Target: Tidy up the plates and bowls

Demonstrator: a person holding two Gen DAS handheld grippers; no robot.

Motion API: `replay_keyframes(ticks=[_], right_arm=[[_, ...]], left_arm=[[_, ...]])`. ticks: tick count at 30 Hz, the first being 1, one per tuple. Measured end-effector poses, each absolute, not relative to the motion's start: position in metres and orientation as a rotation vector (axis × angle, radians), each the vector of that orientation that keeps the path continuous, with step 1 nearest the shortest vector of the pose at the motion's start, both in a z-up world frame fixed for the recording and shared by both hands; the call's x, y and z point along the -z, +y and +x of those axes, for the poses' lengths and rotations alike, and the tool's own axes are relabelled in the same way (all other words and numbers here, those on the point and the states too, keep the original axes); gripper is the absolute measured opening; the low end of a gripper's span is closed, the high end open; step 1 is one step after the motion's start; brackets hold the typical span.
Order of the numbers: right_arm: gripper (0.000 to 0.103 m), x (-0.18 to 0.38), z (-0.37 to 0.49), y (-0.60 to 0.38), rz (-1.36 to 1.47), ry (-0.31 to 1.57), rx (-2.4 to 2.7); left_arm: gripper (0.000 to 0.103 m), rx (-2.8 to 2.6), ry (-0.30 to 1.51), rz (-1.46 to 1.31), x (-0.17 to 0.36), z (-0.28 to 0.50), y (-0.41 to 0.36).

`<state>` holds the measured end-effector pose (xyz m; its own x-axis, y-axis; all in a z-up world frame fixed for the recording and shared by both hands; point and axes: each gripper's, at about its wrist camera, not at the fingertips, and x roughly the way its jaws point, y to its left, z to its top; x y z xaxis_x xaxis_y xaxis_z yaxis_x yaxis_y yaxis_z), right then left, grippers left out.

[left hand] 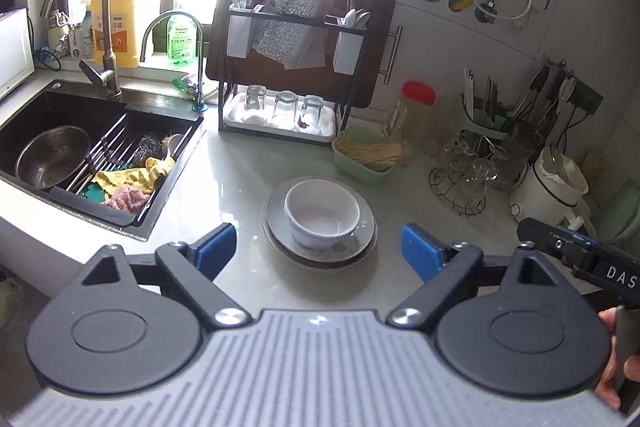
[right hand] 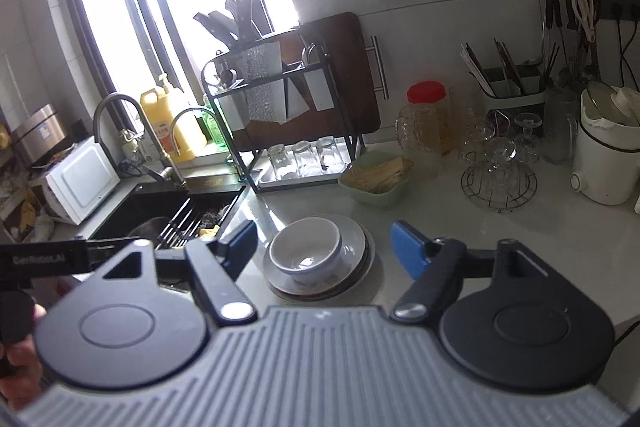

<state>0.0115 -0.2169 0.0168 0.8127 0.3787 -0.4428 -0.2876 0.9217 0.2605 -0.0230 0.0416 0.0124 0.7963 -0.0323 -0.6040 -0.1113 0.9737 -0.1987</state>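
A white bowl (left hand: pixel 322 215) sits upright on a short stack of grey plates (left hand: pixel 360 239) on the pale countertop, just right of the sink. My left gripper (left hand: pixel 318 253) is open, its blue pads wide apart on the near side of the stack, touching nothing. In the right wrist view the same bowl (right hand: pixel 306 251) and plates (right hand: pixel 354 247) lie a little ahead of my right gripper (right hand: pixel 326 247), also open and empty. Each gripper's body shows at the edge of the other's view, with part of a hand.
A black sink (left hand: pixel 24 115) at the left holds a steel bowl (left hand: pixel 52 157), a rack and cloths. Behind the plates stand a dish rack (left hand: pixel 280 99) with upturned glasses, a green basket (left hand: pixel 366 153), a red-lidded jar (left hand: pixel 416 115), a wire glass stand (left hand: pixel 464 179) and a white pot (left hand: pixel 552 187).
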Motion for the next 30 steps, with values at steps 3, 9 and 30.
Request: replay_keyframes(ticks=[3,9,30], right_arm=[[0.088,-0.009,-0.001,-0.216,0.152,0.507,-0.342],[0.09,0.01,-0.015,-0.218,0.142,0.539,-0.301],[0.09,0.013,-0.04,-0.233,0.129,0.528,-0.299]], left_arm=[[0.096,-0.053,0.659,-0.22,-0.005,-0.035,0.04],[0.097,-0.061,0.668,-0.187,0.005,-0.051,0.032],[0.098,-0.072,0.675,-0.176,0.009,-0.073,0.008]])
